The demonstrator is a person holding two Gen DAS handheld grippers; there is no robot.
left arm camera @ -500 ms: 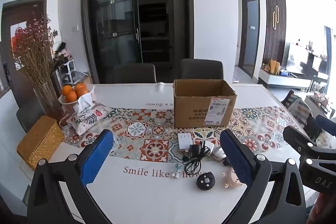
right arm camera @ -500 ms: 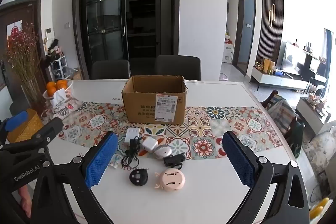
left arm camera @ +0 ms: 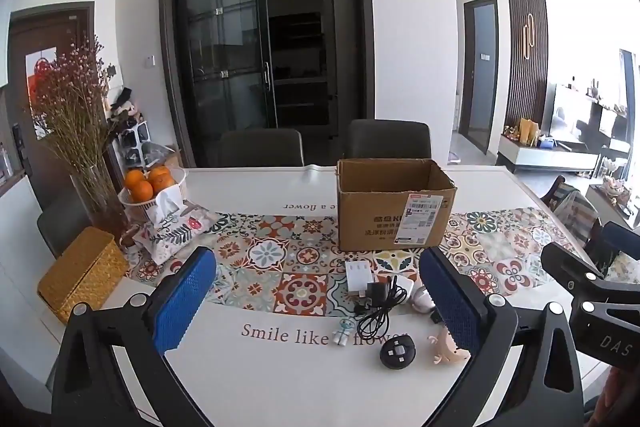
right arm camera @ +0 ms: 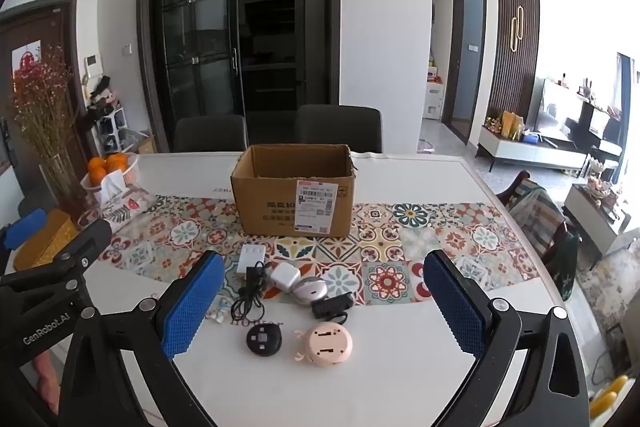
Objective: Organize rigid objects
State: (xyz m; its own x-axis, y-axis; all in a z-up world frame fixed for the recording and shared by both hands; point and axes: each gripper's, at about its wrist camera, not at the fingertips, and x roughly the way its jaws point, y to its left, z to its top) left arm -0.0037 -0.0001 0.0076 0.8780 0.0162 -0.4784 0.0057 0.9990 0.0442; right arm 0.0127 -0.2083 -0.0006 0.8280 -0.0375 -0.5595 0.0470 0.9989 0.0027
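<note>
Left wrist view. The left gripper (left arm camera: 318, 301) stood spread as wide as it goes, blue pads (left arm camera: 182, 301) apart, nothing between them, raised above the table (left arm camera: 248, 383) and touching nothing. The cardboard box (left arm camera: 394, 205) sat open-topped on the patterned runner (left arm camera: 276, 259). In front of the box lay the small items in a cluster: a white plug strip (left arm camera: 357, 275), a black charger with coiled cord (left arm camera: 378, 307), a tiny figurine (left arm camera: 343, 331), a black round disc (left arm camera: 397, 350), and a pink toy (left arm camera: 446, 347) partly hidden behind the right-hand pad. Left of the box: a fruit basket with oranges (left arm camera: 146, 183), a tissue pouch (left arm camera: 176, 227), a woven yellow box (left arm camera: 82, 279), a vase of dried flowers (left arm camera: 76, 131). Part of the right gripper showed at the right edge.

Right wrist view. The right gripper (right arm camera: 320, 303) was likewise fully spread and empty, off the table. In front of the box (right arm camera: 294, 191): the plug strip (right arm camera: 252, 259), corded charger (right arm camera: 250, 293), a white adapter (right arm camera: 285, 277), a silver round gadget (right arm camera: 310, 291), a black adapter (right arm camera: 332, 305), the disc (right arm camera: 263, 339), the pink toy (right arm camera: 325, 343). Behind the box stood two dark chairs (right arm camera: 338, 129) and dark glass doors (right arm camera: 208, 55); to the box's right, a living area.
</note>
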